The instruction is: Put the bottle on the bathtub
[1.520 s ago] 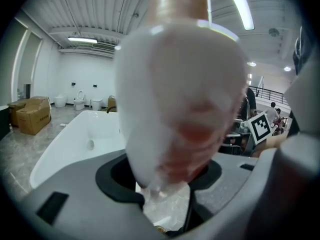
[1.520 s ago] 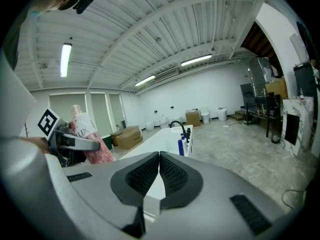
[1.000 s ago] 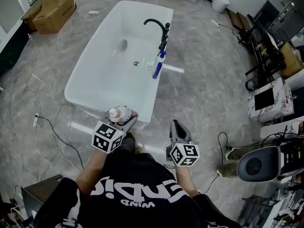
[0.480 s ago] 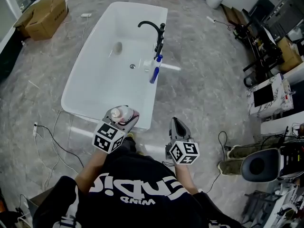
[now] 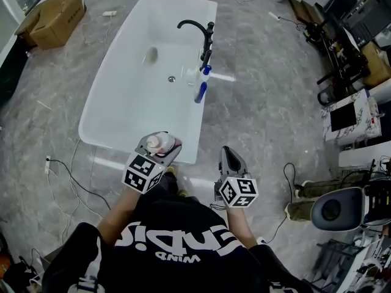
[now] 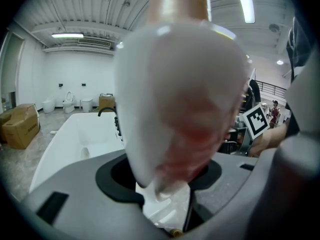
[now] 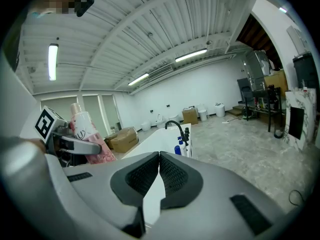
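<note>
My left gripper (image 5: 160, 146) is shut on a white and pink bottle (image 5: 160, 143) with a tan cap, held upright over the near end of the white bathtub (image 5: 116, 112). That bottle (image 6: 185, 89) fills most of the left gripper view, with the bathtub (image 6: 65, 139) behind it. My right gripper (image 5: 231, 160) is shut with nothing in it, over the floor just right of the tub's near corner. The right gripper view shows the held bottle (image 7: 85, 134) at left and the bathtub (image 7: 160, 141) ahead, its black faucet (image 7: 176, 127) standing on the rim.
A blue bottle (image 5: 200, 92) and another blue-capped one (image 5: 206, 71) stand on the tub's right rim by the black faucet (image 5: 201, 36). Cardboard boxes (image 5: 55, 17) lie at far left. Cables (image 5: 67, 170) trail on the floor. Equipment and a chair (image 5: 342, 209) crowd the right.
The view has shifted slightly forward toward the tub. Both grippers keep their places before the person, the left still holding the bottle.
</note>
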